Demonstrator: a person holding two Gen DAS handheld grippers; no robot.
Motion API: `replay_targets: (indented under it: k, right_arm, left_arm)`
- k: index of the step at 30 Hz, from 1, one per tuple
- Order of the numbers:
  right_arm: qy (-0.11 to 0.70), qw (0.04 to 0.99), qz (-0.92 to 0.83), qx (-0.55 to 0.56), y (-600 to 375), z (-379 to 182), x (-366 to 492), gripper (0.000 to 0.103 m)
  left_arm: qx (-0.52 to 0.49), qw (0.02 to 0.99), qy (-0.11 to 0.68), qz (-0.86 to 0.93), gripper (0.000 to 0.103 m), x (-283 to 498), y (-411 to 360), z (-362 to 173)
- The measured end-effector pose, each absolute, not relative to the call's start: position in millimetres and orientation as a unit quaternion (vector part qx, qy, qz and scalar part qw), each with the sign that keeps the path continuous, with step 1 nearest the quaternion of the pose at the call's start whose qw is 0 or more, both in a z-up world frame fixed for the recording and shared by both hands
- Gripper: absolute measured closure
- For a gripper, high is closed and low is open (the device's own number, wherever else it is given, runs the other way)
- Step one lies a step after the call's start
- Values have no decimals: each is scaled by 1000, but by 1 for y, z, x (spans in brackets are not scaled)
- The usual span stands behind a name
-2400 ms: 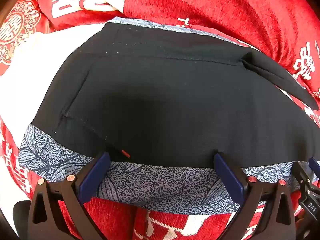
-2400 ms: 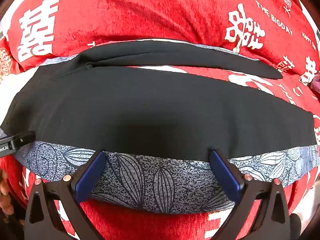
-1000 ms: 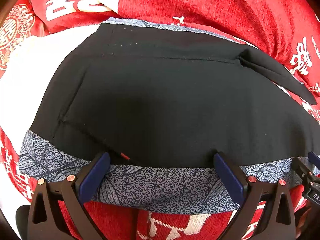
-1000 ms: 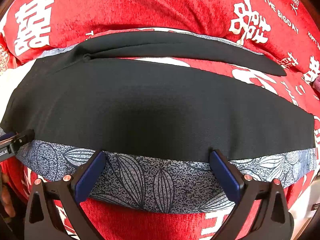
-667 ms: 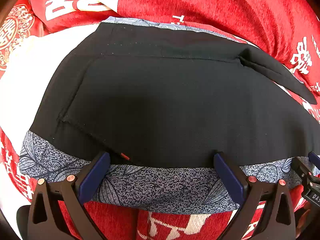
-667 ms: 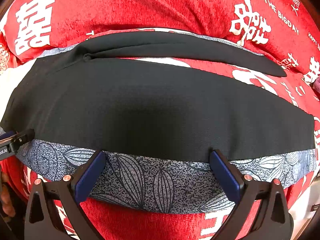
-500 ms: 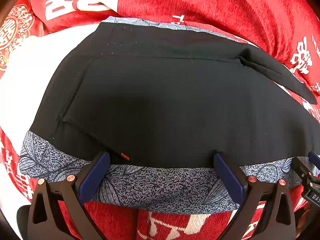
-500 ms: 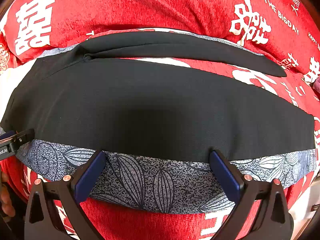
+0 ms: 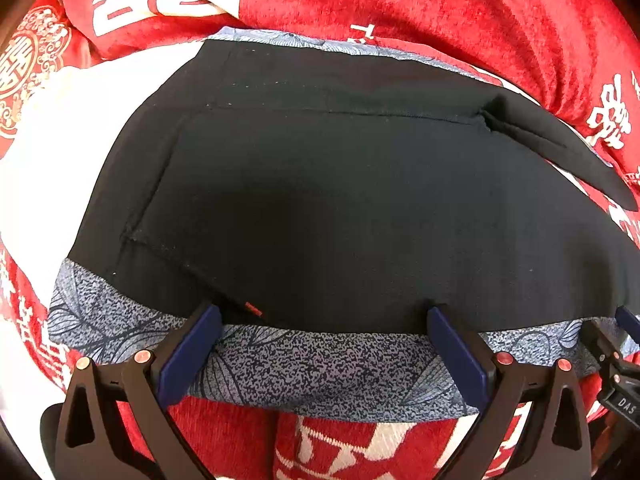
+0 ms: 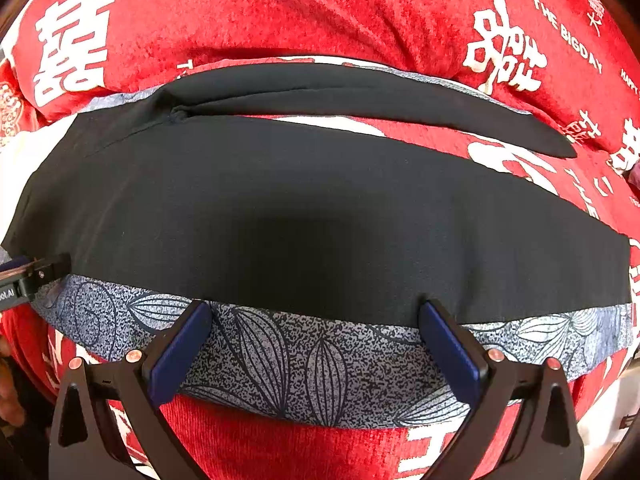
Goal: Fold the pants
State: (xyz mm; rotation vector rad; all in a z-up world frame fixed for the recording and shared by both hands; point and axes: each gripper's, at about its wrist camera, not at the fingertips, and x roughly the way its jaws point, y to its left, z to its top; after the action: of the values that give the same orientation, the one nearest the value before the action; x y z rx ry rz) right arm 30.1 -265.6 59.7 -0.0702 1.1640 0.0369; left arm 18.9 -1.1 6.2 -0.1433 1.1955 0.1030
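Note:
Black pants [image 9: 340, 208] lie spread flat on a red bedcover, with a blue-grey leaf-print band [image 9: 320, 364] along the near edge. The left wrist view shows the waist and pocket end; the right wrist view shows the near leg [image 10: 320, 216] and the far leg [image 10: 360, 96] lying apart beyond it. My left gripper [image 9: 324, 316] is open, its fingertips at the near edge of the black cloth over the printed band. My right gripper [image 10: 316, 312] is open in the same way, over the printed band [image 10: 312, 364] of the near leg. Neither holds anything.
The red bedcover [image 10: 280, 12] with white characters rises in a bulge behind the pants. A white patch of the cover [image 9: 60, 128] lies left of the waist. The other gripper's tip shows at the right edge [image 9: 616, 364] of the left view and the left edge [image 10: 28, 280] of the right view.
Both grippers have stayed open at the near edge with only slight drift. The pants have not moved.

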Motion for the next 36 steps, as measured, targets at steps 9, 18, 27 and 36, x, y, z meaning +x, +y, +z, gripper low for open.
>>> replay_targets:
  k: [9, 18, 27, 36]
  right_arm:
    - [549, 835, 32, -5, -274, 75, 33, 0]
    - [519, 853, 52, -15, -281, 101, 50, 0]
    - [515, 851, 99, -33, -273, 106, 87, 0]
    - [499, 844, 183, -71, -256, 113, 147, 0]
  left_arm:
    - [-50, 845, 530, 37, 0, 20, -14, 45]
    - [-29, 851, 523, 33, 0, 38, -27, 63]
    - [-13, 847, 530, 31, 0, 63, -34, 60]
    - [-14, 842, 538, 32, 0, 101, -30, 53]
